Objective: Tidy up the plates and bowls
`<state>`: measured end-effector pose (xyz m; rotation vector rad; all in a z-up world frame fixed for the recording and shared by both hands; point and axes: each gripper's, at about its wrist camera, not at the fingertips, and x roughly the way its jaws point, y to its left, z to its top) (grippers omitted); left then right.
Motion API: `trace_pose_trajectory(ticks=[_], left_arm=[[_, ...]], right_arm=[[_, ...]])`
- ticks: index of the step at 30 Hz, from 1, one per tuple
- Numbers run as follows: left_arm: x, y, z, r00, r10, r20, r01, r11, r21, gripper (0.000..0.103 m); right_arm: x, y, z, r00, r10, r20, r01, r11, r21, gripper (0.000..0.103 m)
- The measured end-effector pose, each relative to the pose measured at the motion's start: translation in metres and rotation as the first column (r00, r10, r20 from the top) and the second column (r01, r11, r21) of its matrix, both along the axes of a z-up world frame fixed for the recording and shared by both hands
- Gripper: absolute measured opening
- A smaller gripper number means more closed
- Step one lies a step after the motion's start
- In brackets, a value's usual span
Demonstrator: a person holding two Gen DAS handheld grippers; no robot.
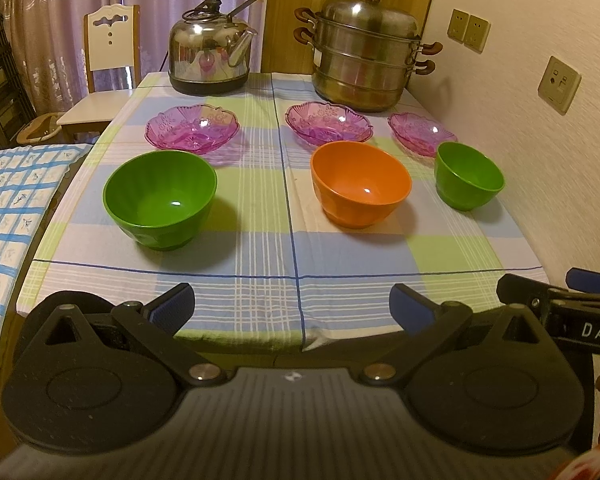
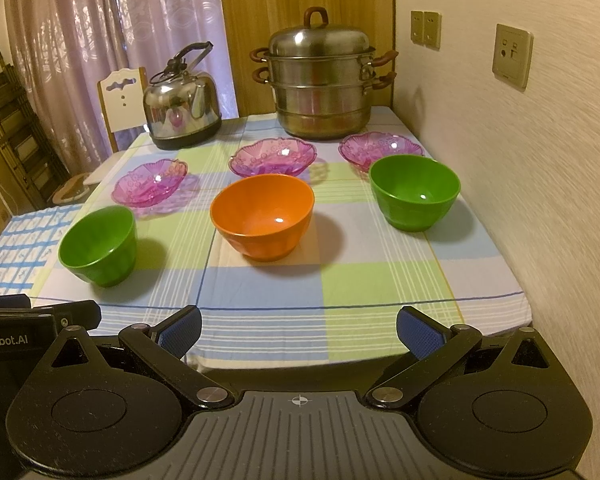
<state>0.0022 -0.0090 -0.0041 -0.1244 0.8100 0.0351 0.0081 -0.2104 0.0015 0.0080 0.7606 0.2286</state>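
Three purple glass plates stand in a row on the checked tablecloth: left (image 1: 193, 125), middle (image 1: 329, 121) and right (image 1: 421, 132). In front of them stand a green bowl (image 1: 159, 198), an orange bowl (image 1: 361, 182) and a second green bowl (image 1: 469, 174). In the right wrist view the same bowls show: green (image 2: 98, 245), orange (image 2: 262, 216), green (image 2: 414, 191). My left gripper (image 1: 292, 307) is open and empty above the table's near edge. My right gripper (image 2: 299, 330) is open and empty, beside the left one; it also shows in the left wrist view (image 1: 556, 289).
A steel kettle (image 1: 212, 52) and a stacked steel steamer pot (image 1: 365, 48) stand at the back of the table. A wall with sockets (image 1: 558, 84) runs along the right. A white chair (image 1: 109, 60) and a blue-checked cloth (image 1: 12, 200) are to the left.
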Motion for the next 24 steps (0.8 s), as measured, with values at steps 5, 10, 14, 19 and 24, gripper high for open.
trace_pose_trajectory(ticks=[5, 10, 14, 19, 24], left_arm=[[0.0001, 0.0003, 0.0001, 1.000, 0.001, 0.000, -0.001, 1.000, -0.001, 0.103], [0.0000, 0.0012, 0.0002, 1.000, 0.001, 0.000, -0.001, 1.000, -0.001, 0.103], [0.0000, 0.0011, 0.0002, 1.000, 0.001, -0.001, -0.001, 1.000, -0.001, 0.103], [0.0001, 0.0006, 0.0000, 1.000, 0.001, -0.001, -0.001, 1.000, -0.002, 0.103], [0.0003, 0.0002, -0.0002, 1.000, 0.001, -0.001, -0.001, 1.000, -0.002, 0.103]], right_arm=[[0.0000, -0.0003, 0.0000, 1.000, 0.000, 0.000, 0.000, 1.000, 0.001, 0.103], [0.0001, -0.0005, 0.0001, 1.000, 0.000, 0.000, 0.000, 1.000, 0.002, 0.103], [0.0004, -0.0003, 0.0003, 1.000, 0.000, -0.001, 0.000, 1.000, 0.003, 0.103], [0.0006, -0.0013, 0.0000, 1.000, -0.001, -0.002, 0.001, 1.000, 0.004, 0.103], [0.0009, -0.0015, -0.0003, 1.000, -0.002, -0.003, 0.002, 1.000, 0.004, 0.103]])
